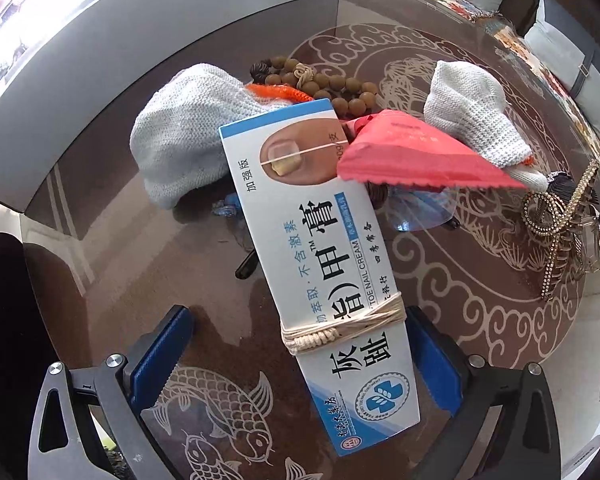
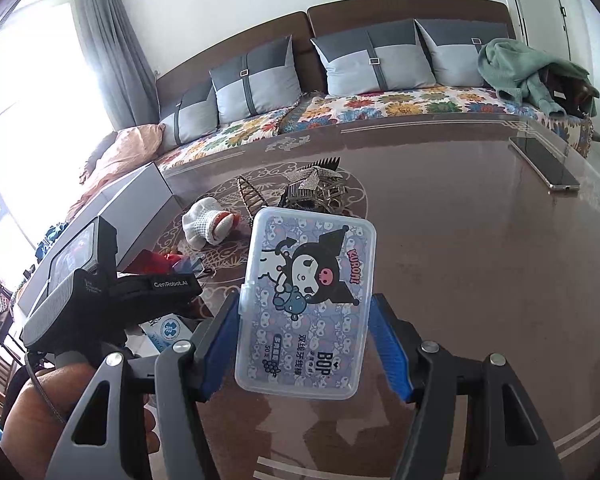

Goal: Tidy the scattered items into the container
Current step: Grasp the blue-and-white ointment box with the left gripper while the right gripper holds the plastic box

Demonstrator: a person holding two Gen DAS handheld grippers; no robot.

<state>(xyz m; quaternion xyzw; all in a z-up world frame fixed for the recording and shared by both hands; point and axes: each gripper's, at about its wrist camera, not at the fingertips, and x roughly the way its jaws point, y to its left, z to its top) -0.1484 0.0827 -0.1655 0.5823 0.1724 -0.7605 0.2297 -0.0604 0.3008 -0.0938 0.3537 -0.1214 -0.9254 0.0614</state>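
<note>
In the left wrist view my left gripper (image 1: 300,364) is open, its blue pads either side of a white-and-blue toe nail cream box (image 1: 320,264) with a cream cord around it; the right pad is at the box edge, the left stands apart. Beyond lie a red packet (image 1: 412,156), wooden beads (image 1: 324,84), two white knitted gloves (image 1: 180,140) and a gold hair claw (image 1: 556,224). In the right wrist view my right gripper (image 2: 304,344) is shut on a clear Kuromi floss box (image 2: 306,300), held above the table. The grey container (image 2: 132,208) stands at left.
The brown glass table (image 2: 480,280) has a patterned centre. A phone (image 2: 544,162) lies at its far right. Silver hair clips (image 2: 316,188) lie mid-table. A sofa with cushions (image 2: 340,68) runs behind. The left hand-held unit (image 2: 100,292) is at the left.
</note>
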